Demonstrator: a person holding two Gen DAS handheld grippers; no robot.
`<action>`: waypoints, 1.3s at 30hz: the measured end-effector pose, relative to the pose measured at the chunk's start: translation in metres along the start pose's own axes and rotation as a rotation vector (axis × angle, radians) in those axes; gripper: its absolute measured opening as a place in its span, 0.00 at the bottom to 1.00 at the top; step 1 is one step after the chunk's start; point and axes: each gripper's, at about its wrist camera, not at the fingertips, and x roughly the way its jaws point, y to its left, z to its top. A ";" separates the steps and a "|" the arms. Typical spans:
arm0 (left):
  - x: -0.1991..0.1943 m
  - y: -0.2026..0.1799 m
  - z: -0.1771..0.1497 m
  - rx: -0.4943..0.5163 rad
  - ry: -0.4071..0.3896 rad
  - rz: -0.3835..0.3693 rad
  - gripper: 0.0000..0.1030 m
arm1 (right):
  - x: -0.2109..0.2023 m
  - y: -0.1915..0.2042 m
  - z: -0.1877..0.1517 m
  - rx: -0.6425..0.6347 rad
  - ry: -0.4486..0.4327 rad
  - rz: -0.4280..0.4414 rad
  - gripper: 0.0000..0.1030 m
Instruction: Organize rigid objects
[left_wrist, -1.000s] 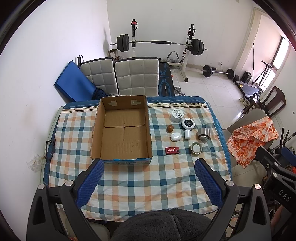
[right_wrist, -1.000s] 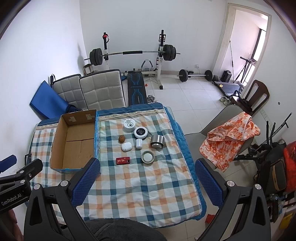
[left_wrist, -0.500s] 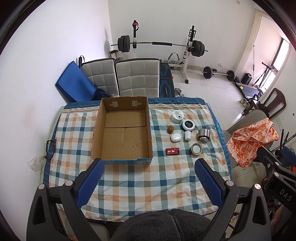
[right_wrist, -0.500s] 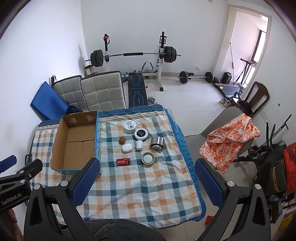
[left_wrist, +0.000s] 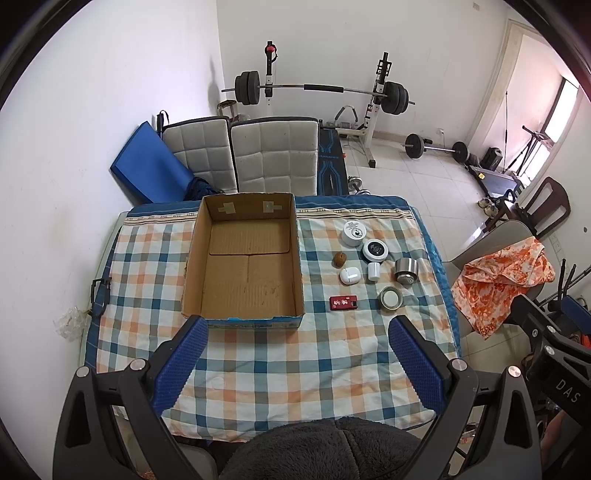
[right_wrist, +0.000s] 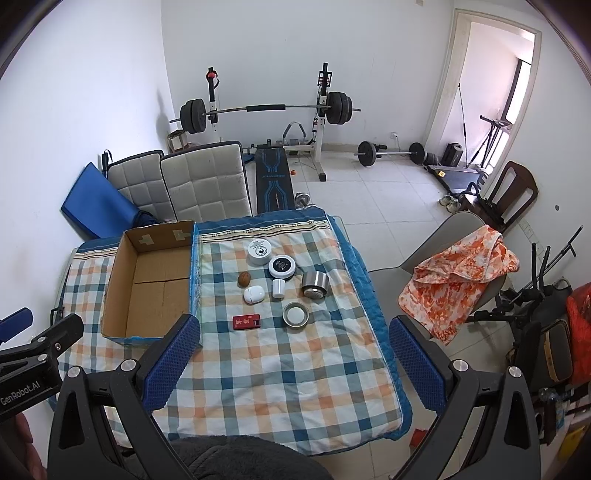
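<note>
1. Two claws hang high above the counter (left_wrist: 258, 369), both spread wide with nothing between their blue pads. The left claw (left_wrist: 295, 363) fills the bottom of its own frame; the right claw (right_wrist: 294, 363) does the same in its view.

2. Outward from the right claw, the small things sit up the frame and slightly left of its centre line, near the middle of the picture. Nearest is the red packet (right_wrist: 246, 321), lying flat with its long axis across the frame, and just beside it to the right the round tin lid (right_wrist: 296, 314).

3. Beyond these sit a white case (right_wrist: 253, 294), a small white bottle (right_wrist: 278, 287) and a metal cup (right_wrist: 315, 284); farther up, a brown nut (right_wrist: 243, 279), a black-topped jar (right_wrist: 282, 266) and a white jar (right_wrist: 259, 251). All stand apart from one another on the checked cloth.

4. From the left claw the same cluster lies in the right half of the frame, off its centre line, while the empty cardboard box (left_wrist: 243, 258) sits straight ahead, its long axis running away up the frame.

5. My reading: the right claw is the nearer and better lined up for the first pick, likely the red packet, whose narrow width could fit between the pads if they close across it. The box lies left of the cluster, so the carry goes leftward.
</note>
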 end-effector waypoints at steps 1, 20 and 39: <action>0.000 0.000 0.000 -0.001 -0.001 0.002 0.97 | 0.000 -0.001 -0.001 0.002 0.000 0.000 1.00; -0.009 0.001 0.009 -0.011 -0.002 -0.006 0.97 | 0.004 -0.004 -0.008 0.001 0.004 0.004 1.00; 0.000 0.003 0.009 -0.014 -0.009 0.007 0.97 | 0.009 -0.007 -0.005 0.017 0.011 0.018 1.00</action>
